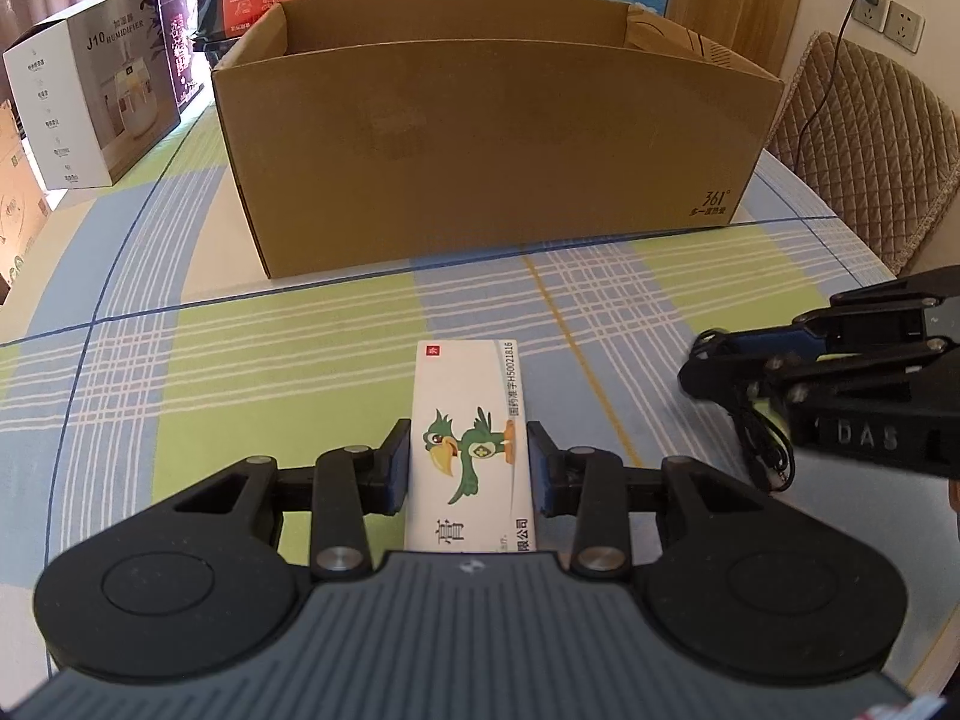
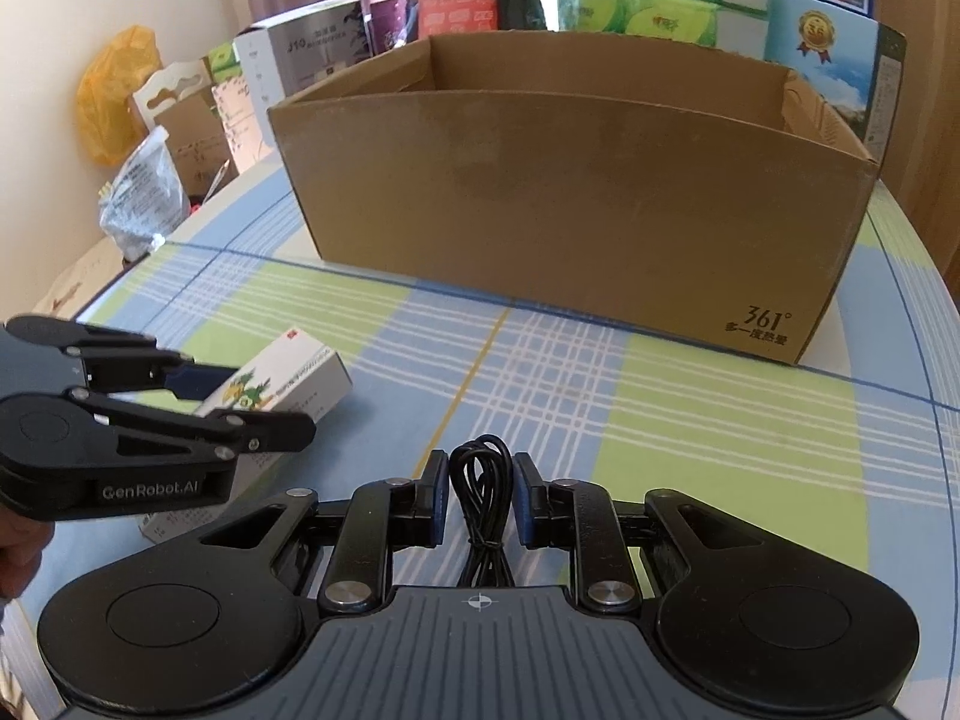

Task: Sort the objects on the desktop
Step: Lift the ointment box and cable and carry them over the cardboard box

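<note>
Left gripper (image 1: 469, 461): blue pads pressed against both long sides of a white medicine carton (image 1: 468, 420) with a green bird print. Clenched on it, by the look of the contact. The carton points toward 12 o'clock; whether it is lifted or lying on the cloth cannot be told from the left wrist view. In the right wrist view it sits at 9 o'clock and seems to be low over the tablecloth (image 2: 690, 420).

Right gripper (image 2: 480, 495): a bundled black USB cable (image 2: 483, 492) stands between the pads, its loop poking out toward 12 o'clock. Narrow gaps show on both sides of the loop, so I cannot tell whether the cable is grasped or only straddled.

Outward: the open cardboard box (image 1: 480, 138), marked 361°, fills 12 o'clock in both views, well apart from both grippers, near wall facing them. Retail boxes are stacked behind it at 11 to 1 o'clock.

Judgement: both items are taken up or being taken up, with the box as the likely destination.

Risks:
- The cable is limp, and a light pinch on the loop may let it slip or unspool in transit.
- The carton is held near one end, so it could pivot in the pads and clip the box's near wall.
- The grippers are close side by side; moving together, they may collide.
</note>
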Tool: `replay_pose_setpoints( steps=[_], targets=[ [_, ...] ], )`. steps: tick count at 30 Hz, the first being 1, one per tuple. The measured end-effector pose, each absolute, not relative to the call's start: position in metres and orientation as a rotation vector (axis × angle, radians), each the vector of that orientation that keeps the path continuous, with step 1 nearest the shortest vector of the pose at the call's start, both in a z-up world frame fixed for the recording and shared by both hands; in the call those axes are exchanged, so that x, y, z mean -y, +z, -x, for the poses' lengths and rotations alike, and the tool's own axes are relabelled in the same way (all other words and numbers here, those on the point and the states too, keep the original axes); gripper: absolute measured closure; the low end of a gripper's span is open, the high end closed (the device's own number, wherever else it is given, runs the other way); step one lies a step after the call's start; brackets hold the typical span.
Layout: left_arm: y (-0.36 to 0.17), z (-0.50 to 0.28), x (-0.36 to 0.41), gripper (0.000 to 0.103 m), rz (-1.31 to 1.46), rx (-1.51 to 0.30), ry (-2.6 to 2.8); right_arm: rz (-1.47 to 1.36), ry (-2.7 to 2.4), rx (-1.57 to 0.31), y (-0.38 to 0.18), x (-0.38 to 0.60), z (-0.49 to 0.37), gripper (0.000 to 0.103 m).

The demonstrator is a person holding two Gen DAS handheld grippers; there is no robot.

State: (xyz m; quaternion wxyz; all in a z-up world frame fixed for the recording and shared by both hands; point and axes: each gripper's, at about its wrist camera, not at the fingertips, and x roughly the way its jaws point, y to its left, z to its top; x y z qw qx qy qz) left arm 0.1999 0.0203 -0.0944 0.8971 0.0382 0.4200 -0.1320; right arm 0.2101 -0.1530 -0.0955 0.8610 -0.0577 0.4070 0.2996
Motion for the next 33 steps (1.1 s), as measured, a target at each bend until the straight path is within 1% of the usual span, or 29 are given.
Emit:
replay_pose_setpoints(
  steps=[6, 13, 25, 33],
  targets=[
    [-0.093, -0.199, -0.018, 0.07, -0.076, -0.871, -0.282, 0.087, 0.612, -0.865, -0.094, 0.157, -0.214, 0.096],
    [-0.092, -0.199, -0.02, 0.07, -0.065, -0.868, -0.285, 0.086, 0.613, -0.799, -0.084, 0.156, -0.209, 0.096],
    [-0.091, -0.199, -0.018, 0.07, -0.04, -0.874, -0.299, 0.021, 0.628, -0.78, -0.074, 0.162, -0.212, 0.097],
    [-0.091, -0.2, -0.017, 0.07, -0.044, -0.871, -0.3, 0.142, 0.608, -0.683, -0.067, 0.154, -0.202, 0.098]
  ],
)
